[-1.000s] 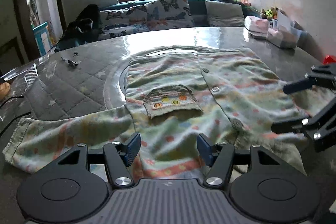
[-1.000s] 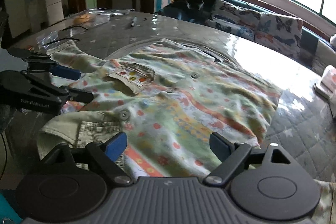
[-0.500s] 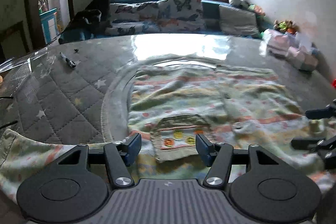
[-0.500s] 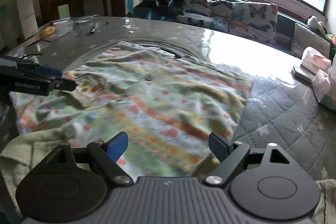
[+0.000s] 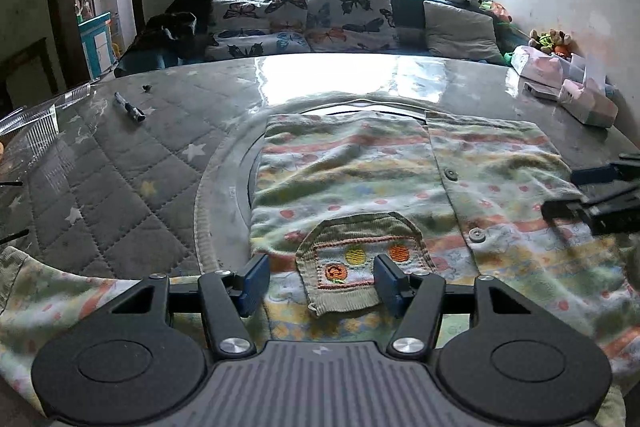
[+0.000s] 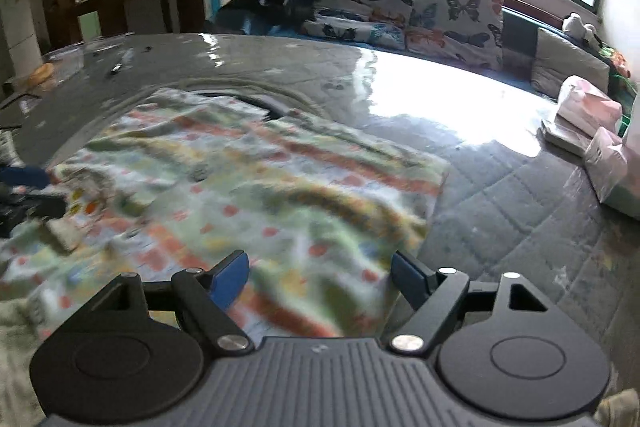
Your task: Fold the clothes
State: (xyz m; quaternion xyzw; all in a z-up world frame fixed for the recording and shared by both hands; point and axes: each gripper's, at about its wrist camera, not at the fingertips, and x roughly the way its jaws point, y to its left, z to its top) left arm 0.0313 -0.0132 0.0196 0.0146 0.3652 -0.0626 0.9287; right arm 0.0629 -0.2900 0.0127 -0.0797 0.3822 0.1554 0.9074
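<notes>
A child's striped, pastel button-up top (image 5: 360, 179) lies flat on the round table, with a knitted pocket (image 5: 356, 263) and a sleeve (image 5: 48, 291) spread to the left. My left gripper (image 5: 320, 281) is open and empty, low over the pocket at the garment's near part. My right gripper (image 6: 320, 275) is open and empty, low over the garment's (image 6: 248, 187) right edge; it also shows in the left wrist view (image 5: 592, 195). The left gripper's fingertips (image 6: 24, 177) show at the far left of the right wrist view.
The table (image 5: 120, 179) has a grey quilted cover under glass. A marker (image 5: 130, 107) lies at back left, clear plastic boxes (image 5: 32, 127) at the left edge, pink tissue packs (image 5: 576, 95) at the right. A sofa with butterfly cushions (image 5: 320, 19) stands behind.
Both grippers have moved forward across the garment toward the hem, staying open. The left now frames the pocket; the right has shifted to the garment's right edge.
</notes>
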